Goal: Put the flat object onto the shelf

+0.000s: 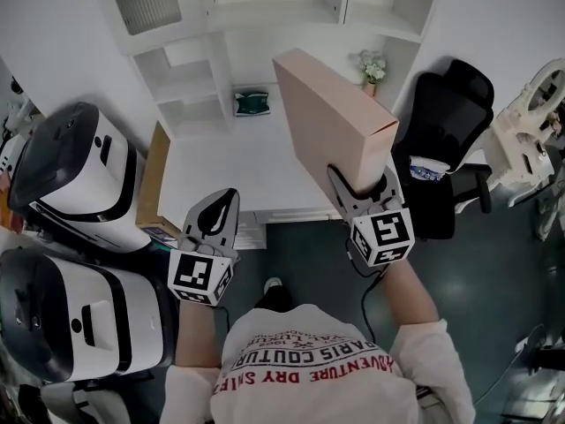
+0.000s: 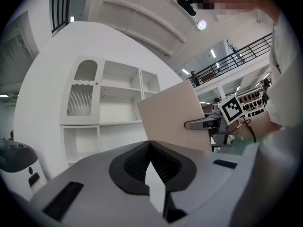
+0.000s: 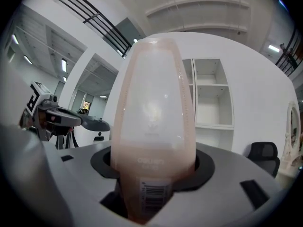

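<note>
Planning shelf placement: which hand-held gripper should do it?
Right. The right hand-held gripper grips the box, raised toward the shelf; the left hand-held gripper is shut and empty.

White T-shirt [image 1: 296,327], red lettering [image 1: 311,355], grey left gripper [image 1: 230,196], grey right gripper [image 1: 364,187], black cable [image 1: 363,305]

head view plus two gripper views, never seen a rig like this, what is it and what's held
No robot: a person holds a gripper in each hand. The head view is from a camera on the person's head, looking down; the other two cameras ride on the grippers and look along the jaws. The right gripper is clamped on a flat beige box, tilted up in the air. The left gripper is shut and empty. Below is a white desk with a small green thing at the back, and behind it a white shelf.
</note>
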Demonstrator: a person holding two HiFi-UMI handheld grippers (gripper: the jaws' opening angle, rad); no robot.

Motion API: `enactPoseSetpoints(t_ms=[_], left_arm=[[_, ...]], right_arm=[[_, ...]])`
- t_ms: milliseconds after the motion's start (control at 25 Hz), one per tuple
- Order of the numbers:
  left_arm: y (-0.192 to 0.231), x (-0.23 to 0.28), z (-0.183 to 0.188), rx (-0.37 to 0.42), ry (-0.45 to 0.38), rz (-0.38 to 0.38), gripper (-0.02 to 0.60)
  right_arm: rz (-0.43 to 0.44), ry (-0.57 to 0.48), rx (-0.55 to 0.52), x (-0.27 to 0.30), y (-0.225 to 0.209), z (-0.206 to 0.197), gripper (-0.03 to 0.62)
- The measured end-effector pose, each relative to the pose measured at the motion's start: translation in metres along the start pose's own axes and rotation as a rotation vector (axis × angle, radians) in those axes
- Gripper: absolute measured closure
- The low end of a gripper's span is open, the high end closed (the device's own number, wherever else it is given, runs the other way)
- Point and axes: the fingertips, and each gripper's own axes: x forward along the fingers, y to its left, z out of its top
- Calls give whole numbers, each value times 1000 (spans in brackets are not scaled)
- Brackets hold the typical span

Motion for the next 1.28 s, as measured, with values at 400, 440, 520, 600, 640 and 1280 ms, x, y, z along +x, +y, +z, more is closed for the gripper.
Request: enactPoseSetpoints(t_ms=[400,440,520,600,640,1280], left_arm=[[70,49,20,16,-77,14,568],[76,53,19,18,-76,13,568],[88,58,18,24,-72,14,568],[100,63,18,30,-69,17,568],[105,65,18,32,-68,19,568],[148,95,5,42,-37,21,568]], right_arm=[[-90,17,-348,105,-28,70,306],[-93,27,-388,117,-30,76,306],[-96,51,-467,139,-35,88,304],[-99,80,-541,160,-40,99,304],[-100,96,-578,170,-42,104,304],[-153,300,-1270,291,-43,143,301]])
